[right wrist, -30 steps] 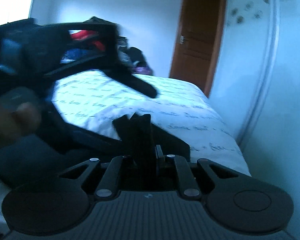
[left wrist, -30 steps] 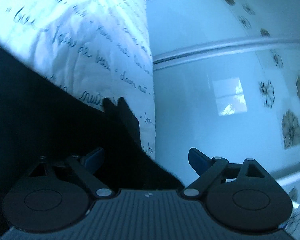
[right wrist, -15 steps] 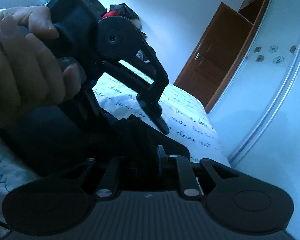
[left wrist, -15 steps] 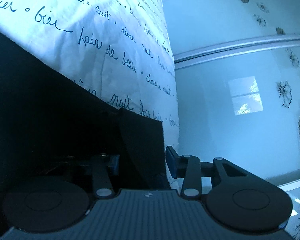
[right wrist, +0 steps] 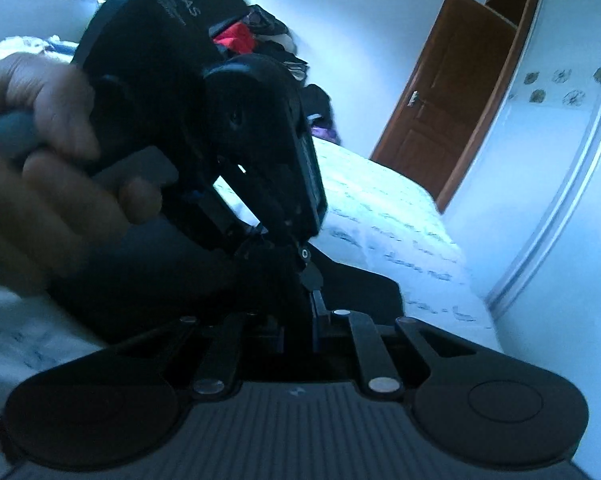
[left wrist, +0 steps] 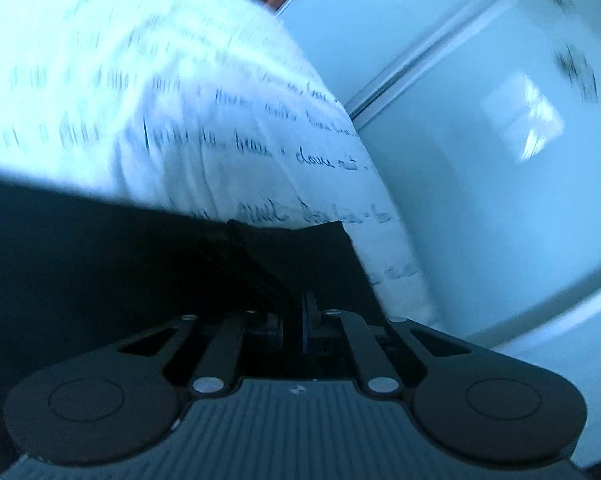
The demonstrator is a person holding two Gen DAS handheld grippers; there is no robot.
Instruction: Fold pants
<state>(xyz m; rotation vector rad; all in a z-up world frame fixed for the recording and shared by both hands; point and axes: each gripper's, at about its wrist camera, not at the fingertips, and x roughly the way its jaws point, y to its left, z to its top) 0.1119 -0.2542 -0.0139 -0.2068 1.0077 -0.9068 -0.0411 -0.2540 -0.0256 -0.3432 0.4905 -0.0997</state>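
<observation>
Left wrist view showed your left hand-held gripper (left wrist: 292, 322) pinched tight on a raised fold of the dark pants (left wrist: 100, 264) at centre frame, over the bed (left wrist: 180, 100) with its script-print cover — the cloth lay across the lower left. In the right wrist view your right hand-held gripper (right wrist: 300, 328) was clamped on the same dark fabric at lower centre, just beside the other tool your hand (right wrist: 40, 152) carried — likely so both held one edge together for folding.
</observation>
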